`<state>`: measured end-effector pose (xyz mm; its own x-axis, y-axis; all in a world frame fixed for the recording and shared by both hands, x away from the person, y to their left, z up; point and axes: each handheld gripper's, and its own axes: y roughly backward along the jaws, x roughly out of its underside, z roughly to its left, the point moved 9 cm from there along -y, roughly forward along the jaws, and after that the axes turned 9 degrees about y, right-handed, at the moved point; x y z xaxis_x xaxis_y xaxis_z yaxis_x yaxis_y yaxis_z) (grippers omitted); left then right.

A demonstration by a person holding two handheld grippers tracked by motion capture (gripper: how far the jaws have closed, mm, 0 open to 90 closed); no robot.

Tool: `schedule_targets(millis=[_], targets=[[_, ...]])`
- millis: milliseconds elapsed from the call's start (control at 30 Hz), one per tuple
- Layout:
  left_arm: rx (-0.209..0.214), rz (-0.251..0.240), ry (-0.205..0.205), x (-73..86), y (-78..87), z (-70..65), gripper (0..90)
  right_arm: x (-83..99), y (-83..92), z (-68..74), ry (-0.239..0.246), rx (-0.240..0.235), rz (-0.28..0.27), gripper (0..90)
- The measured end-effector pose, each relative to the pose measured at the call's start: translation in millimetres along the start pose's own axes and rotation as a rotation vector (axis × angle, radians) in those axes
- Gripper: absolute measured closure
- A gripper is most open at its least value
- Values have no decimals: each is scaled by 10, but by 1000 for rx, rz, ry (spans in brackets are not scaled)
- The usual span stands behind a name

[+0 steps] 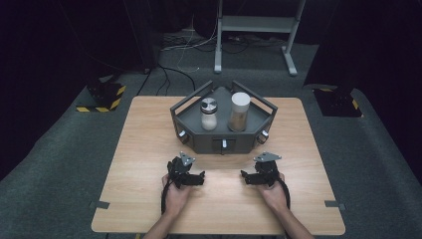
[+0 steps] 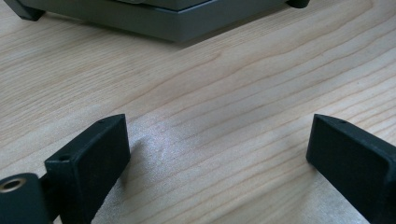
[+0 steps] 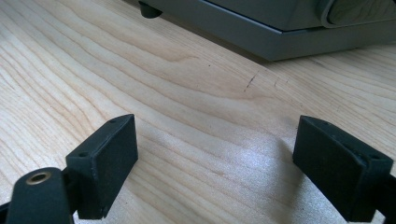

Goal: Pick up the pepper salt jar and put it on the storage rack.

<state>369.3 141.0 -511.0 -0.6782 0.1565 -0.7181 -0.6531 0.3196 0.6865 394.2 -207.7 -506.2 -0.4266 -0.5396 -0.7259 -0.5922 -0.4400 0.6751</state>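
Wood-grain counter [image 1: 149, 199] carries everything we inspect. Nearest the person, the left gripper [image 1: 201, 176] and right gripper [image 1: 244, 175] rest low on it, each in a hand; in both gripper views the jaws stand wide apart with only bare wood between them, gripping nothing. Just beyond them sits the grey caddy [image 1: 199, 142], touching neither gripper. Inside it stand two upright containers side by side: the glass shaker [image 1: 209, 115] with a metal cap on the left, and the taller spice jar [image 1: 239, 112] with a white lid on the right. We judge the reach has not yet begun. To do it well, we advise lifting each gripper over the caddy's front wall, keeping the jaws spread, and closing on a container's body below its lid. No brand, label or writing can be read at this resolution.
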Motion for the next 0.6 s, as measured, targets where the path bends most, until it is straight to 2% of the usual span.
schedule_targets(millis=[600], targets=[[-3, -2, 2, 3, -1, -5, 61, 0, 1, 4, -2, 3, 1, 131]])
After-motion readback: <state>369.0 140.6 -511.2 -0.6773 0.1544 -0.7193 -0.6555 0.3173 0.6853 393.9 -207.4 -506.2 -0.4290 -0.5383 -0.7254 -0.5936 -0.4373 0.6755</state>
